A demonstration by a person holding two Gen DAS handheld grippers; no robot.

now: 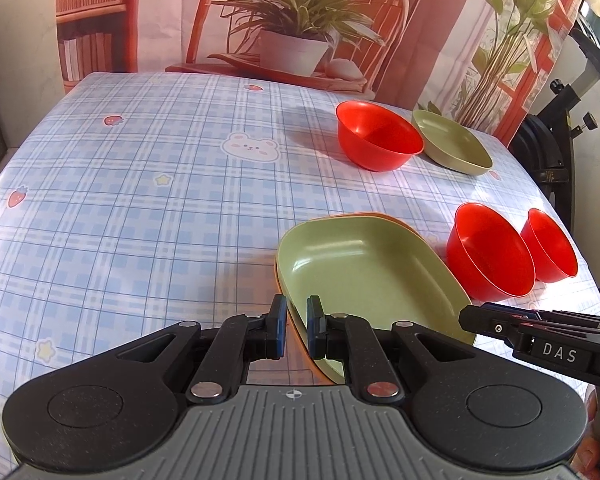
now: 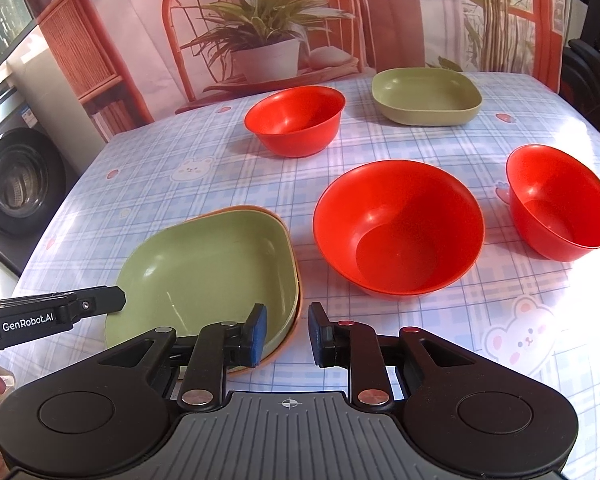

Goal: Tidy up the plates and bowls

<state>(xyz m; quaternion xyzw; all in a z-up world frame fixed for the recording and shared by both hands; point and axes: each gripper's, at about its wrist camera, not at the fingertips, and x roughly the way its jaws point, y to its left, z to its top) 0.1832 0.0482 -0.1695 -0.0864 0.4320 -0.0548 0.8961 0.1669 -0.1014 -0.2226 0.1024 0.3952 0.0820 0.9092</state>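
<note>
Legible text, two items. "DAS" in white capitals on the black body of the right gripper, seen in the left wrist view. "GenRobot.AI" in white on the black body of the left gripper (right wrist view).

A table under a blue plaid, bear-printed cloth carries, nearest the tools, an orange plastic plate. Beyond sit three red plastic bowls; farthest, a green squarish plastic plate.
</note>
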